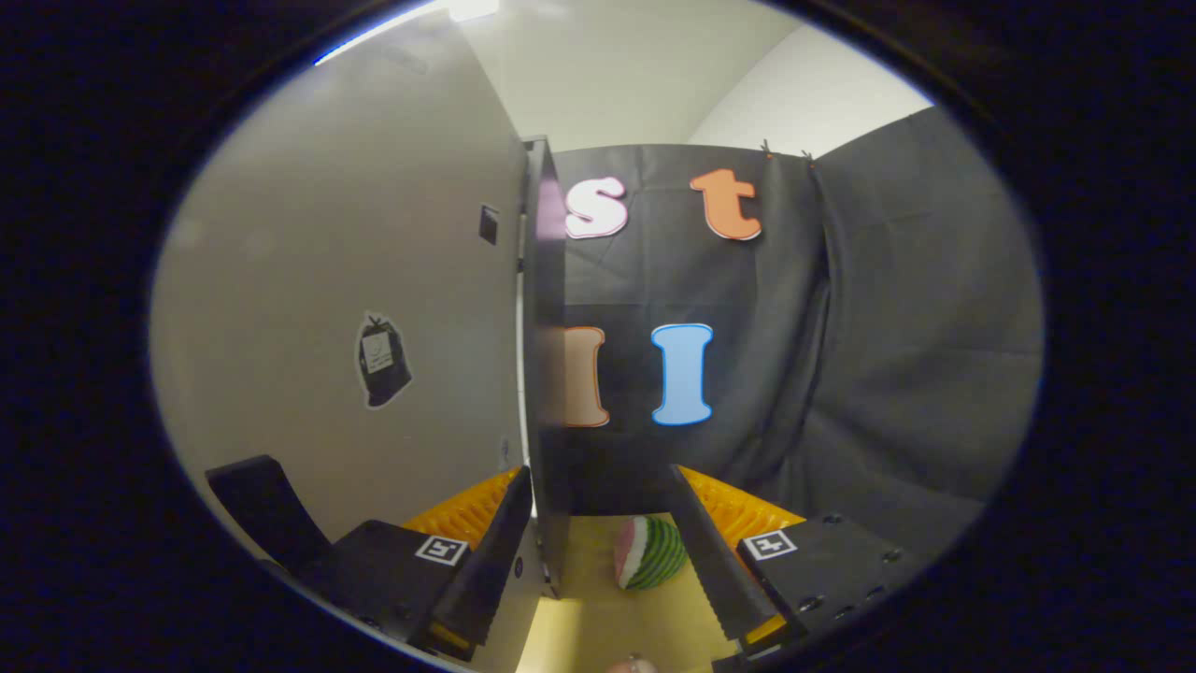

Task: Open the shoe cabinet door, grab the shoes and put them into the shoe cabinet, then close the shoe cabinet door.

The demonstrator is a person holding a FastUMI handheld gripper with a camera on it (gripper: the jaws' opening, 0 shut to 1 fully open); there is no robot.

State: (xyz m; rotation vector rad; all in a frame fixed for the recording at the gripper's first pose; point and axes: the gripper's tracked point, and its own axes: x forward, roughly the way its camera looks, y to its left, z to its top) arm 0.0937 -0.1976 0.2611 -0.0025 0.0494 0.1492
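Observation:
The shoe cabinet door [374,234] is a pale flat panel standing upright at the left, seen almost edge-on. Its dark front edge [545,374] runs down between my fingers, close beside the left finger [495,551] and well apart from the right finger [710,551]. My gripper [598,472] is open, its jaws spread wider than the door's thickness. A black bag-shaped sticker [381,360] and a small dark square [489,224] sit on the door's face.
A toy watermelon slice [649,553] lies on the yellowish surface [598,626] low between the fingers, just right of the door's edge. Black cloth wall [888,355] hangs beyond and to the right. A white wall and ceiling [635,75] show above.

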